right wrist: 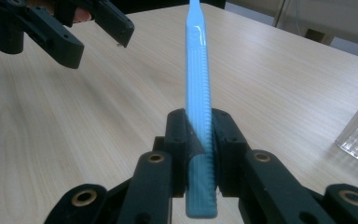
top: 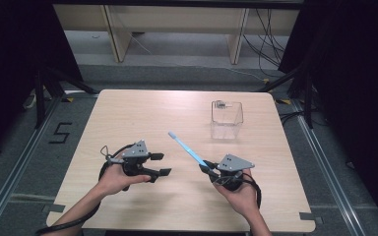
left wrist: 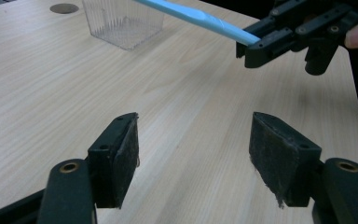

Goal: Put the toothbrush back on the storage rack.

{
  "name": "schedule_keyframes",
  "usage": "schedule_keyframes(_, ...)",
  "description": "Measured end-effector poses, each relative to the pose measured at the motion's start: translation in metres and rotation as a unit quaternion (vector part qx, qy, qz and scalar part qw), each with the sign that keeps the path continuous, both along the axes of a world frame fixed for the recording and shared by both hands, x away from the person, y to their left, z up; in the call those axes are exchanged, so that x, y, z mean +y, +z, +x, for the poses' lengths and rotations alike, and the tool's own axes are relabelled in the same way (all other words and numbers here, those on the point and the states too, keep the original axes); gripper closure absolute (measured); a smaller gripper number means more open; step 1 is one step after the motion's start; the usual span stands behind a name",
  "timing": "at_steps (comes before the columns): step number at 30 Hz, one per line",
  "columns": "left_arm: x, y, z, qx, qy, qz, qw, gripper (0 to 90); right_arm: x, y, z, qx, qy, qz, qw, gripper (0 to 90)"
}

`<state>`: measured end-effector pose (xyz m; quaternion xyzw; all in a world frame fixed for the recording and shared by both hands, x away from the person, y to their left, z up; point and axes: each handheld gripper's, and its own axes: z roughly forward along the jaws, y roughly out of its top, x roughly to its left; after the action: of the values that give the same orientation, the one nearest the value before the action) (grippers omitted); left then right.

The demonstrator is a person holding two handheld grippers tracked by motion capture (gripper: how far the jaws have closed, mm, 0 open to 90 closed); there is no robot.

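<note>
Our right gripper (top: 207,169) clamps the light-blue toothbrush (top: 186,146) by its handle end, head pointing up and away above the wooden table (top: 142,113); our left gripper (top: 161,164) hangs open and empty beside it. We judge a carry step: next, tip the toothbrush into the clear plastic container (top: 226,119) (standing well apart).
</note>
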<state>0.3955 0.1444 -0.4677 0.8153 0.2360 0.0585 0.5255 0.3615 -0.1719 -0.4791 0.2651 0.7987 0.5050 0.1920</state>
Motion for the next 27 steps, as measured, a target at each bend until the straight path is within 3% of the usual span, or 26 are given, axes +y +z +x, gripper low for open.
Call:
schedule_keyframes(2, -0.002, 0.002, 0.003, 0.004, 0.004, -0.009, 0.9999, 32.2, 0.002, 0.001, -0.001, 0.014, 0.004, -0.001, 0.9999, 78.8)
schedule_keyframes(9, -0.008, 0.006, 0.008, 0.011, 0.011, -0.021, 0.9996, 32.0, 0.004, 0.003, 0.0, 0.007, 0.004, 0.001, 1.0, 78.8)
schedule_keyframes(13, -0.013, 0.007, 0.012, 0.018, 0.01, -0.033, 0.9993, 31.9, 0.005, 0.004, 0.002, -0.008, 0.007, -0.006, 0.9999, 78.8)
schedule_keyframes(15, -0.016, 0.007, 0.015, 0.023, 0.012, -0.037, 0.999, 31.7, 0.006, 0.005, 0.0, 0.005, 0.008, -0.006, 0.9999, 78.8)
schedule_keyframes(16, -0.016, 0.007, 0.015, 0.023, 0.012, -0.037, 0.999, 31.7, 0.007, 0.005, 0.001, -0.005, 0.01, -0.007, 0.9999, 78.8)
schedule_keyframes(18, -0.019, 0.007, 0.017, 0.026, 0.015, -0.045, 0.9985, 31.7, 0.008, 0.006, 0.001, -0.003, 0.012, -0.008, 0.9999, 78.8)
schedule_keyframes(21, -0.023, 0.009, 0.02, 0.021, 0.014, -0.05, 0.9984, 31.7, 0.01, 0.006, 0.002, -0.012, 0.014, -0.008, 0.9998, 78.8)
schedule_keyframes(22, -0.023, 0.009, 0.02, 0.021, 0.014, -0.05, 0.9984, 31.7, 0.01, 0.006, 0.002, 0.0, 0.015, -0.006, 0.9999, 78.8)
schedule_keyframes(25, -0.028, 0.012, 0.021, 0.019, 0.013, -0.049, 0.9985, 31.8, 0.011, 0.007, 0.001, 0.003, 0.012, -0.003, 0.9999, 78.8)
schedule_keyframes(27, -0.03, 0.013, 0.021, 0.018, 0.011, -0.051, 0.9985, 31.8, 0.012, 0.007, 0.002, -0.006, 0.011, -0.002, 0.9999, 78.8)
